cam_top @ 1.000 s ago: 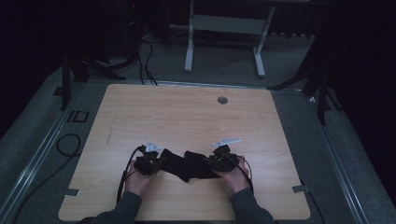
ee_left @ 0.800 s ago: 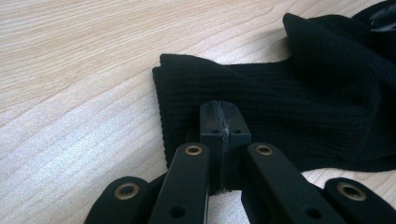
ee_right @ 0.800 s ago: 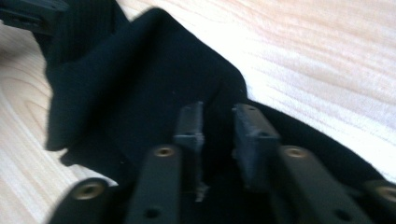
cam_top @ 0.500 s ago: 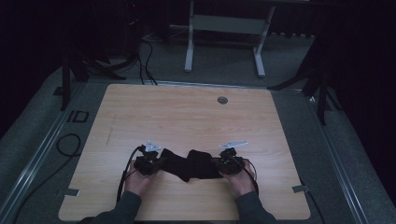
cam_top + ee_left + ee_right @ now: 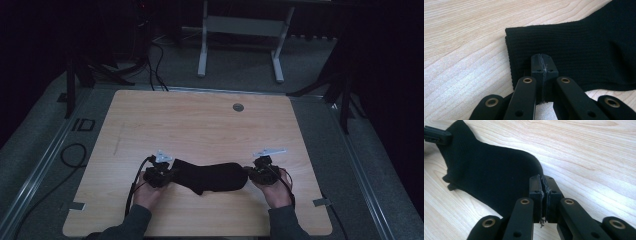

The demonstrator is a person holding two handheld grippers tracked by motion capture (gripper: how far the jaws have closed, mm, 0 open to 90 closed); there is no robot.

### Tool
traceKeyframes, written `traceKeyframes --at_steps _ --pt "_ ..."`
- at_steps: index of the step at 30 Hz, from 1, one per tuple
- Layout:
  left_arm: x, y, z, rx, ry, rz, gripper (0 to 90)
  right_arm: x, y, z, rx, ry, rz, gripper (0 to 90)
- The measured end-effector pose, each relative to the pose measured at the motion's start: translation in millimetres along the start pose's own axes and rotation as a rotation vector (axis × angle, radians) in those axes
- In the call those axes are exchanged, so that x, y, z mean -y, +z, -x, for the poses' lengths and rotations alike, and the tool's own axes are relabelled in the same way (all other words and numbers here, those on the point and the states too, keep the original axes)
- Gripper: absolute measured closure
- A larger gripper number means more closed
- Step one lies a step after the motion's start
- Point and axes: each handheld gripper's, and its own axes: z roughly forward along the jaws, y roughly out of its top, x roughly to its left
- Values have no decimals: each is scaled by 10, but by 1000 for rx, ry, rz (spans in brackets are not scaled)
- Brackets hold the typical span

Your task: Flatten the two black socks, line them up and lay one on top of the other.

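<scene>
Black sock [image 5: 212, 176], flat on desk [image 5: 200, 125]: left tongs [image 5: 541, 65] clamped on ribbed cuff, right tongs [image 5: 543, 187] clamped on toe end. Grommet [image 5: 238, 107] at desk's far edge.

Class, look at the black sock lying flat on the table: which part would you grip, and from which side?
Grip the black sock by its ribbed cuff edge, coming in low from the left end, along the table. The cuff lies flat with a straight, doubled edge that closed jaws can pinch; the left tool already holds it there, while the right tool pinches the toe end.
</scene>
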Motion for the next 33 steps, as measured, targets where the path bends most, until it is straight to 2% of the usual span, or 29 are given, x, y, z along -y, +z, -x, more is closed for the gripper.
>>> traceKeyframes --at_steps 2,6,9,25,33 --pt "0 0 4 -1 1 0 900 17 37 17 0 2 -23 860" --pt "-3 3 10 -5 8 -1 900 57 160 14 36 -20 -80 842" --pt "-7 5 11 -6 9 -2 900 103 284 45 37 -3 -100 835" --pt "-52 65 13 -10 24 19 900 138 344 166 52 50 -22 819" --pt "-77 106 12 -28 36 39 899 131 367 221 60 73 13 819"
